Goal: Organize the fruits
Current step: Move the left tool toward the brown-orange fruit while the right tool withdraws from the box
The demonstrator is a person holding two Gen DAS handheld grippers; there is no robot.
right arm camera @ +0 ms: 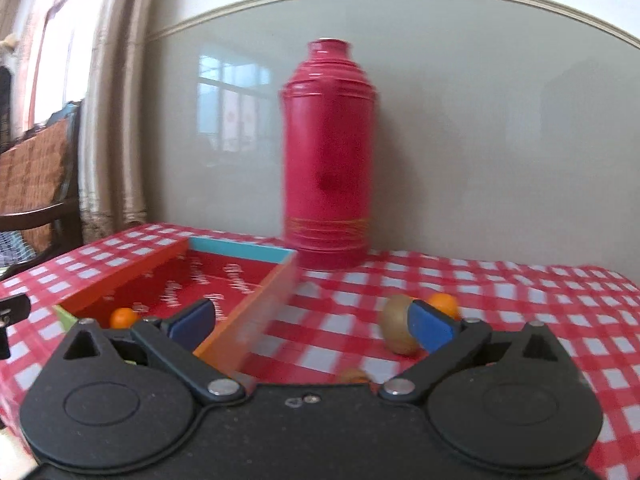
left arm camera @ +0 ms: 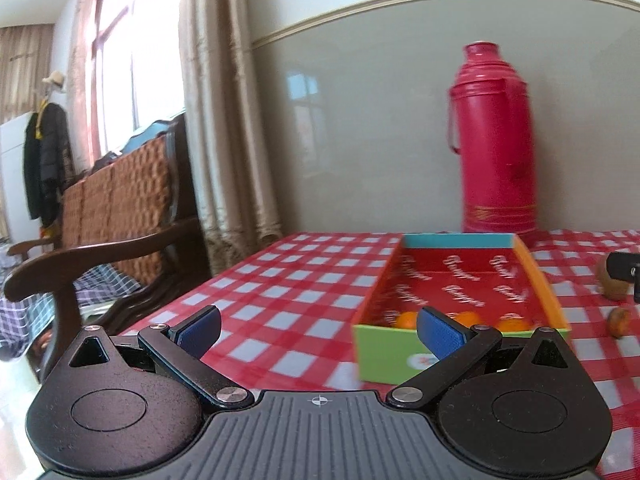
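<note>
While both grippers hang wide apart and empty, three oranges [left arm camera: 464, 319] lie at the near end of the box [left arm camera: 536, 276].
On the tablecloth [right arm camera: 520, 320] right of it: one kiwi [right arm camera: 394, 324], one orange [right arm camera: 444, 304]; left gripper [left arm camera: 318, 330], right gripper [right arm camera: 312, 326].

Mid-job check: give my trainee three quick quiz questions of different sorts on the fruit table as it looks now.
1. True or false: the open red cardboard box already holds small orange mandarins.
2. Which fruit lies on the red-checked tablecloth by the right tool: A brown kiwi, B banana?
3. What stands behind the box?

Key: 1 true. 2 A. 3 the tall red thermos flask.
</note>
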